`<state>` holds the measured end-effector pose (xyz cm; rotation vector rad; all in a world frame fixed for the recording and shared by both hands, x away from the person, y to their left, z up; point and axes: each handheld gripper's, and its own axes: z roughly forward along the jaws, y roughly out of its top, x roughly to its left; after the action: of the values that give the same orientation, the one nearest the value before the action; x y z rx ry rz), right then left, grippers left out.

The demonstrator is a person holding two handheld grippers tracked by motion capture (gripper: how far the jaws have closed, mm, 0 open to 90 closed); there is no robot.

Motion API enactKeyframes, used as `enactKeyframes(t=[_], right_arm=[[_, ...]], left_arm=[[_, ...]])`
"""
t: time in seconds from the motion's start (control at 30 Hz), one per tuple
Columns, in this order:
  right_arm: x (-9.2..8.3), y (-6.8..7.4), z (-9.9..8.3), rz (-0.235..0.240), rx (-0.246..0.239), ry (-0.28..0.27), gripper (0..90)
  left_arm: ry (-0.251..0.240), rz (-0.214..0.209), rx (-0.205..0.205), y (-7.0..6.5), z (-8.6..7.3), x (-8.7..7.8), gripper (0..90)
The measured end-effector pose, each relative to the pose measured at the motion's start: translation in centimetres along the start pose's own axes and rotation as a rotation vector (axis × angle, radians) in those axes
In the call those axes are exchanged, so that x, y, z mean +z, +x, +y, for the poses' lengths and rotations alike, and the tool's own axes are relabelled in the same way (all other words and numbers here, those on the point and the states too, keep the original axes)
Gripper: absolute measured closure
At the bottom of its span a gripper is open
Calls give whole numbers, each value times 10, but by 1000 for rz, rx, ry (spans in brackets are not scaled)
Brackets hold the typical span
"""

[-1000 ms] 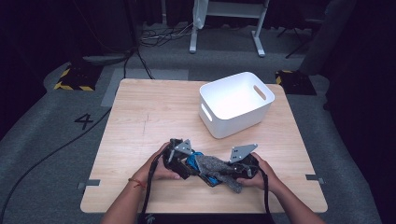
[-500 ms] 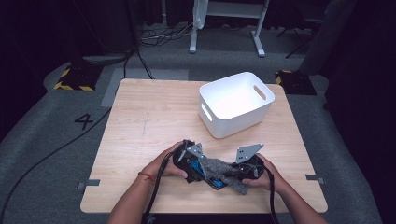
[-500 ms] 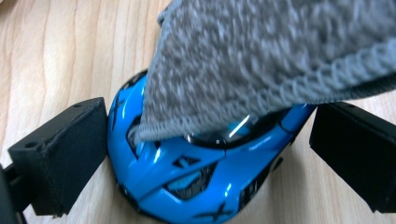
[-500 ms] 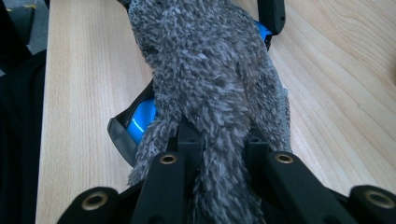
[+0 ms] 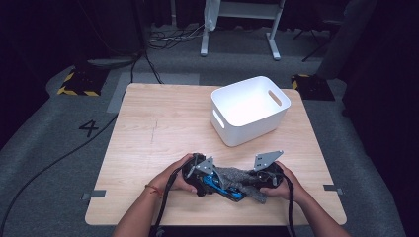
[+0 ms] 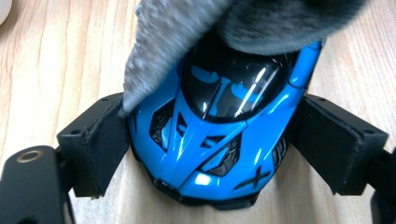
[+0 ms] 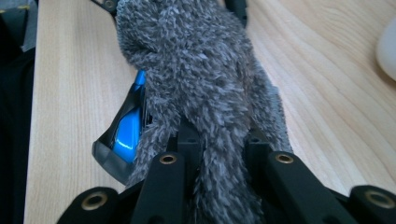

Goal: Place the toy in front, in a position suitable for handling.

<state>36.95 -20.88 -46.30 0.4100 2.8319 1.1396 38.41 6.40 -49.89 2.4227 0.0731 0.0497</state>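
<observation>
Holding a blue toy car [image 6: 210, 135] by its sides, my left gripper [image 6: 210, 140] has its jaws set wide, pads against the body at the nose end; those jaws have just been closing in on it. I see the car lying on the wooden table [image 5: 163, 123] near the front edge, between both hands. My right gripper [image 7: 219, 186] is pinched narrow on a grey fluffy cloth [image 7: 201, 79], which drapes over the car's roof and rear. A white bin [image 5: 248, 109] stands well apart, farther back on the table.
</observation>
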Motion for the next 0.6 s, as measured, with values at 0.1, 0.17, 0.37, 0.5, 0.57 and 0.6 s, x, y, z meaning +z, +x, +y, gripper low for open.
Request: enactKeyframes(t=[0.1,0.17,0.37,0.5,0.57,0.6], right_arm=[[0,4,0,-38,-2,-2,757],[-3,12,0,-120,-13,-6,756],[-16,19,-4,-152,10,-38,754],[-27,33,-8,-116,19,-80,748],[-23,38,-6,-119,-2,-75,747],[-20,38,-4,-122,-8,-77,747]], left_arm=[[-2,6,-3,-4,-2,-2,155],[-2,23,-17,-9,-3,-3,165],[-2,55,-52,-19,-4,-5,186],[-27,64,-122,-28,-11,-7,226],[-24,75,-141,-31,-11,-8,227],[-23,83,-149,-32,-11,-8,227]])
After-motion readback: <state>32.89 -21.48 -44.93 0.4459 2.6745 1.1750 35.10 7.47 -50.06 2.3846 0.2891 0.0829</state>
